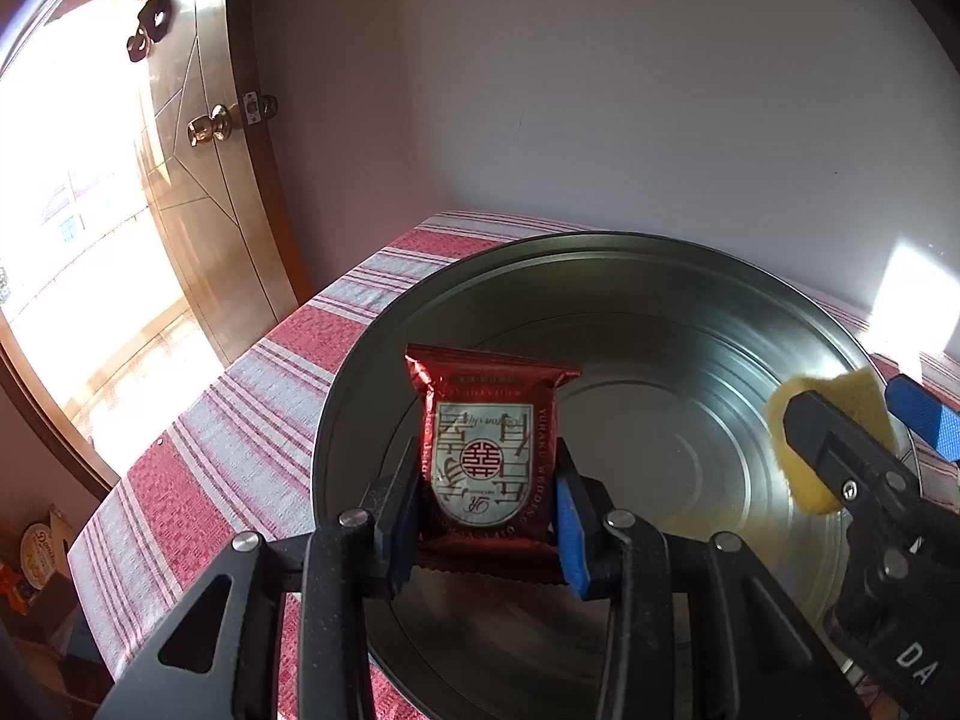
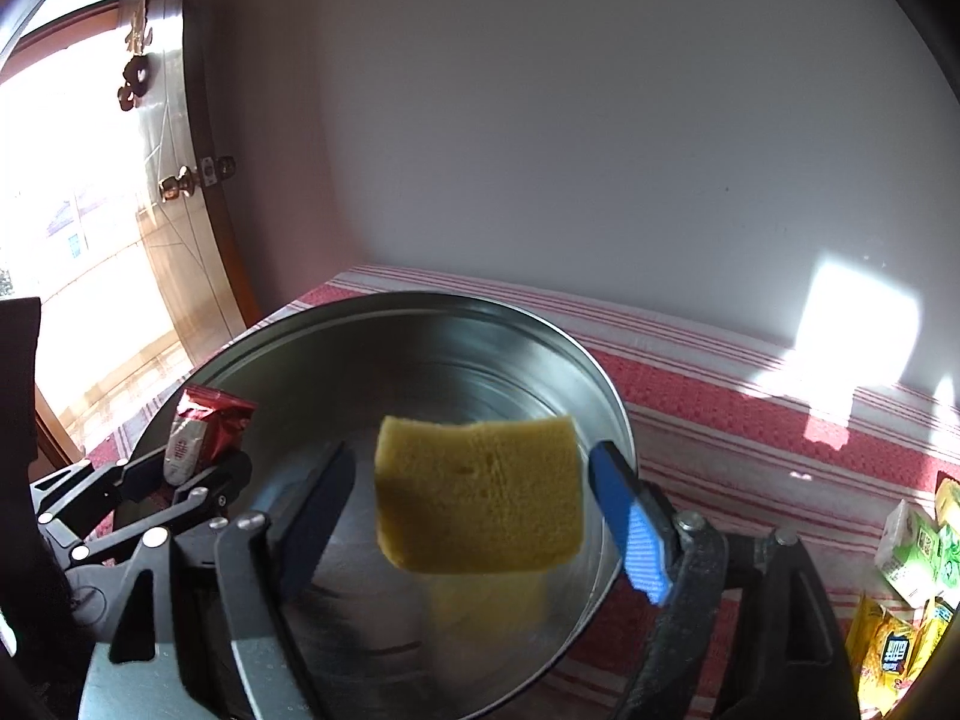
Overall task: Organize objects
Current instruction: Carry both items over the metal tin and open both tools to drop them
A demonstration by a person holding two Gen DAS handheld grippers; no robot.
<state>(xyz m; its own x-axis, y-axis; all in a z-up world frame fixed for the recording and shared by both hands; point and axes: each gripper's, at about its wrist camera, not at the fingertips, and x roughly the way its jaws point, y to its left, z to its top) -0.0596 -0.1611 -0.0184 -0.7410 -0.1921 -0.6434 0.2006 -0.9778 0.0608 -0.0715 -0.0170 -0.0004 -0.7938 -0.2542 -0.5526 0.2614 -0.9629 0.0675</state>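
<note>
A round metal tin [image 1: 660, 312] stands on the striped tablecloth, its inside bare. My left gripper [image 1: 489, 456] is shut on a red snack packet [image 1: 486, 420], held upright over the tin's near left side; the packet [image 2: 207, 426] and the left gripper [image 2: 192, 462] also show at the left of the right wrist view. My right gripper [image 2: 474, 450] is open over the tin [image 2: 420, 330]. A yellow sponge [image 2: 480, 498] hangs between its pads with a gap on each side, above the tin's floor. In the left wrist view the right gripper [image 1: 852, 405] and sponge [image 1: 807, 489] sit at the tin's right rim.
The red and white striped tablecloth [image 1: 240, 420] ends at a left edge near a wooden door with a brass knob [image 1: 210, 123]. A grey wall backs the table. Green cartons [image 2: 912, 552] and yellow packets [image 2: 888, 654] lie at the right.
</note>
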